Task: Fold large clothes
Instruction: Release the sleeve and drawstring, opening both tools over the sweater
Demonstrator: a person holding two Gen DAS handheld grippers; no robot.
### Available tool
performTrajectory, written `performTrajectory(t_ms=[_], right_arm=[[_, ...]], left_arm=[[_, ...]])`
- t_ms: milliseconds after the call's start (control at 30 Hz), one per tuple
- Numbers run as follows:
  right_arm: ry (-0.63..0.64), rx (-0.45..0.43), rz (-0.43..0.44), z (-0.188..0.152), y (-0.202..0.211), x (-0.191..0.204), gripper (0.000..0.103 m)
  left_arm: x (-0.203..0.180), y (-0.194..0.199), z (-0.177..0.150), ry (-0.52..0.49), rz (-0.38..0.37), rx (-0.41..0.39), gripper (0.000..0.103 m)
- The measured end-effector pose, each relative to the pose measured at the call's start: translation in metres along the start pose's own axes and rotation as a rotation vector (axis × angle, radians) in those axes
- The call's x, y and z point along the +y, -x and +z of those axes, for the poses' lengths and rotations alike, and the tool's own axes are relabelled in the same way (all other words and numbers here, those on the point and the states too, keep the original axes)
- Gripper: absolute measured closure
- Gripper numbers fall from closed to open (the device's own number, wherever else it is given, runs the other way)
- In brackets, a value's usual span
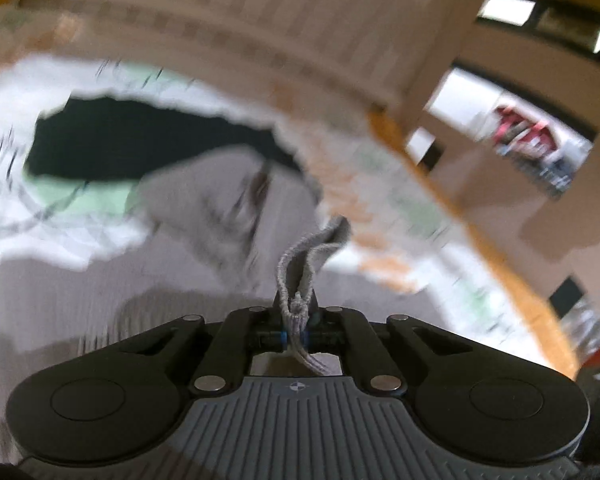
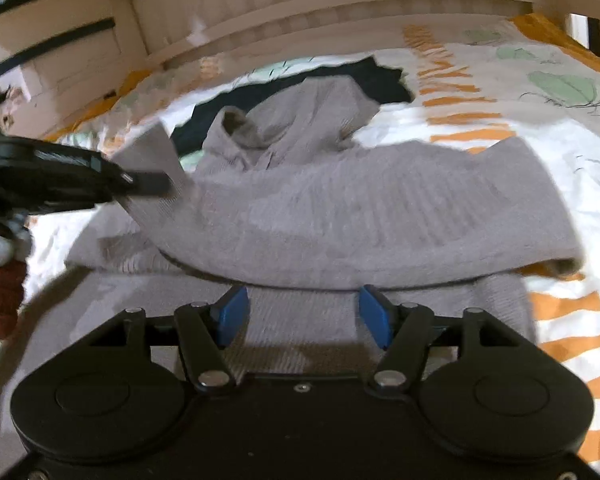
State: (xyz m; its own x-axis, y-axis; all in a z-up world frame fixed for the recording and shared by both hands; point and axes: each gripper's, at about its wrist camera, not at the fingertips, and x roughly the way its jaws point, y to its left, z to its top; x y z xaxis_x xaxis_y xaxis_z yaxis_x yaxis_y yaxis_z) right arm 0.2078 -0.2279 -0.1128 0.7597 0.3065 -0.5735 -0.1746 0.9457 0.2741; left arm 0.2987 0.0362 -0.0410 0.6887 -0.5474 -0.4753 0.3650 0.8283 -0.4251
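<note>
A large grey knit sweater (image 2: 340, 208) lies partly folded on a bed with a white, orange and green printed cover (image 2: 540, 92). My left gripper (image 1: 296, 320) is shut on a ribbed cuff of the grey sweater (image 1: 300, 264) and holds it lifted. It also shows in the right wrist view (image 2: 148, 184), pinching the sleeve end at the left. My right gripper (image 2: 302, 312) is open and empty, its blue pads (image 2: 232, 312) just above the sweater's near edge. A dark garment (image 2: 380, 80) lies under the sweater's far side.
A pale slatted headboard (image 2: 340, 4) stands along the far side of the bed. A white drawer unit (image 2: 52, 52) is at the far left. A red and white object (image 2: 0, 280) sits by the bed's left edge. The left wrist view is motion-blurred.
</note>
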Motion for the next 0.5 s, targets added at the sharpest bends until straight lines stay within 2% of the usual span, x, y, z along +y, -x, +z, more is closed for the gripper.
performTrajectory(t_ms=[67,133,233,300,400,467,500], right_arm=[[-0.021,-0.053,0.001,0.01,0.012,-0.006,0.036],[-0.043,-0.104,-0.008,0.021,0.021,-0.013,0.036],[-0.099,-0.132,-0.027,0.039,0.019,-0.029,0.033],[-0.121,-0.118,-0.049,0.047,0.009,-0.039,0.033],[-0.155,-0.045,-0.097,0.05,-0.015,-0.058,0.033],[-0.168,-0.007,-0.157,0.045,-0.028,-0.069,0.033],[-0.164,0.013,-0.195,0.042,-0.034,-0.074,0.034]], left_arm=[[0.0,0.01,0.01,-0.017,0.006,-0.022,0.097],[0.008,0.014,0.013,-0.029,0.045,-0.02,0.097],[0.03,0.01,0.006,0.014,0.101,0.003,0.097],[0.047,0.0,-0.002,0.067,0.108,0.052,0.096],[0.063,-0.013,-0.017,0.078,0.168,0.109,0.093],[0.073,-0.016,-0.027,0.077,0.233,0.132,0.074],[0.08,-0.015,-0.033,0.081,0.265,0.14,0.062]])
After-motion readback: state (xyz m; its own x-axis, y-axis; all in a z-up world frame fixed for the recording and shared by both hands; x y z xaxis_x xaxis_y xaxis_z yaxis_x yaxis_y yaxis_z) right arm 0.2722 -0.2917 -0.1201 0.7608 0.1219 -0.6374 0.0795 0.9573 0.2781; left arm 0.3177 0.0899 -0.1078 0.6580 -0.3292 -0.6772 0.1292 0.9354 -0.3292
